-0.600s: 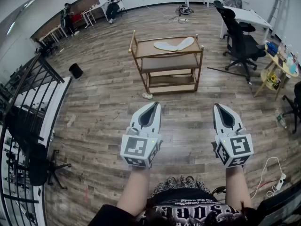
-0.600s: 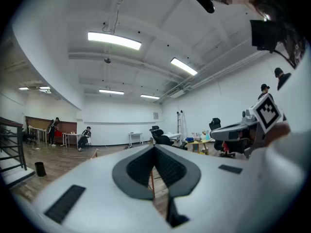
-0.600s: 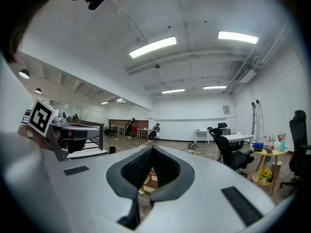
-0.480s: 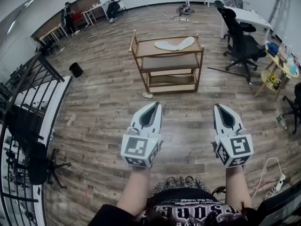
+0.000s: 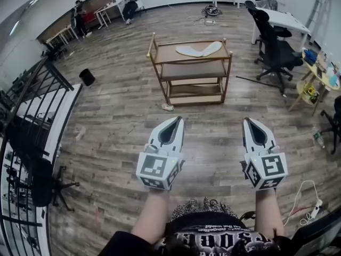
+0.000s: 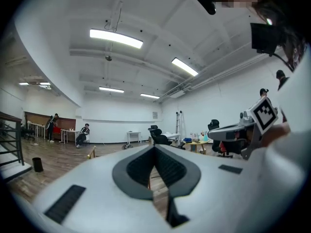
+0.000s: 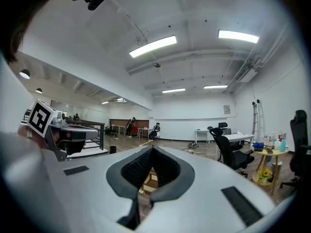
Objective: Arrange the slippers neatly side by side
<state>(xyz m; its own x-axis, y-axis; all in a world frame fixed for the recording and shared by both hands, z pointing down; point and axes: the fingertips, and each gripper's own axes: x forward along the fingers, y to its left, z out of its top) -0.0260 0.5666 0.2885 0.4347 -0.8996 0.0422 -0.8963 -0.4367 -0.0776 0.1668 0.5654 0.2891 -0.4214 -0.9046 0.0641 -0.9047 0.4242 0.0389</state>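
Head view: you've got both grippers held out level over the wood floor, the left gripper point(image 5: 177, 119) and right gripper point(image 5: 249, 120) well apart from each other. The slippers point(image 5: 198, 50) lie on the top shelf of the wooden cart point(image 5: 192, 71) further ahead, well away from both grippers. They're pale, angled, and meet in the middle (not side by side yet).

Left gripper view: your jaws are closed tip to tip with nothing between them. The other gripper's marker cube shows off to the right.

Right gripper view: same deal, jaws pressed together and empty. You can see a bit of the cart through the gap behind the tips.
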